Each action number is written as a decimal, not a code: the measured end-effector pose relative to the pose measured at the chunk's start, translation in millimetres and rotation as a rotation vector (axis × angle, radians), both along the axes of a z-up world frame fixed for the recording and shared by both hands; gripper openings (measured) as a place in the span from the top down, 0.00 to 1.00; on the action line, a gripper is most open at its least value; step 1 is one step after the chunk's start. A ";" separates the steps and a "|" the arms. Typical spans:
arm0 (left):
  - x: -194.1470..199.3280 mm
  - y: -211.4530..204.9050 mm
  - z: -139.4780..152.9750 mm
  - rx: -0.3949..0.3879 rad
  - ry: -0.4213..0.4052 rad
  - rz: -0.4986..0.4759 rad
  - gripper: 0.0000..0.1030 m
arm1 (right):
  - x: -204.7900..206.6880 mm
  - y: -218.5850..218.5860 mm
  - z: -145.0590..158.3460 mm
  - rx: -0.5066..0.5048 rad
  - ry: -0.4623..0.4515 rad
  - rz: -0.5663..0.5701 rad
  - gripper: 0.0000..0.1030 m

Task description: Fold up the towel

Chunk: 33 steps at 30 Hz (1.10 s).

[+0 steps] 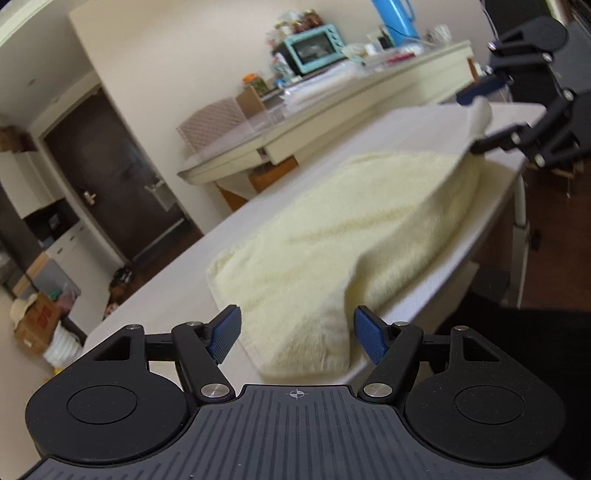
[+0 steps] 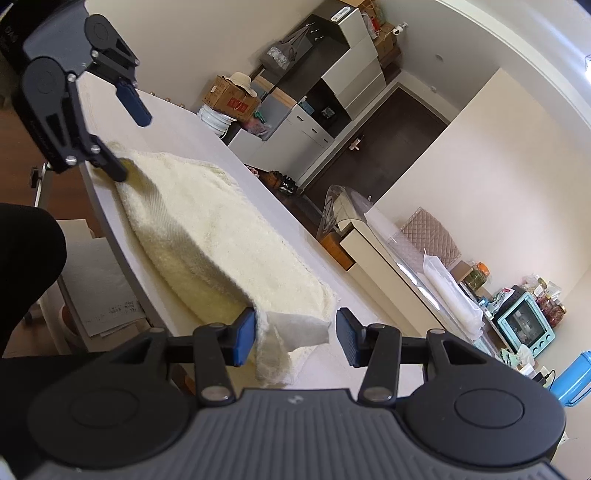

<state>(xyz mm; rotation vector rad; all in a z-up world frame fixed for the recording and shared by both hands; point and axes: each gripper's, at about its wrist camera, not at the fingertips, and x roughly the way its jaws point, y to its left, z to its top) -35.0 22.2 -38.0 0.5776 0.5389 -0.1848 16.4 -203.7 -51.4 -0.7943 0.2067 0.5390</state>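
Note:
A pale yellow towel point(image 1: 351, 236) lies folded along the near edge of a white table point(image 1: 177, 288); it also shows in the right wrist view point(image 2: 221, 236). My left gripper point(image 1: 295, 336) is open, its blue pads either side of the towel's near corner. It shows in the right wrist view point(image 2: 127, 138) at the towel's far end. My right gripper point(image 2: 295, 339) is open around the towel's other end corner, where a white label point(image 2: 299, 328) sticks up. It shows in the left wrist view point(image 1: 476, 118) at the far end.
A long counter point(image 1: 332, 110) holds a teal toaster oven point(image 1: 314, 46), a blue jug point(image 1: 397, 18) and clutter. A dark door point(image 1: 110, 177) and boxes point(image 1: 37, 321) stand across the room. The table edge point(image 2: 110, 236) runs close beside the towel.

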 end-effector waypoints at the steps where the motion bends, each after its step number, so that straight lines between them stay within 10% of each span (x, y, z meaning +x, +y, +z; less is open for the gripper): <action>1: -2.2 3.7 0.0 0.003 0.010 0.000 0.30 | -0.2 -0.6 -0.2 -0.002 0.000 0.000 0.52; 11: -7.6 10.8 2.1 -0.008 0.090 -0.110 0.65 | -5.5 -1.1 -3.7 -0.010 0.006 0.000 0.52; 21: -19.0 17.4 7.4 -0.004 0.165 -0.223 0.59 | -10.2 1.8 -5.2 -0.027 0.008 0.025 0.52; 33: 91.5 36.9 22.8 -0.068 0.076 0.008 0.46 | -9.2 2.9 -6.4 -0.029 0.028 0.024 0.52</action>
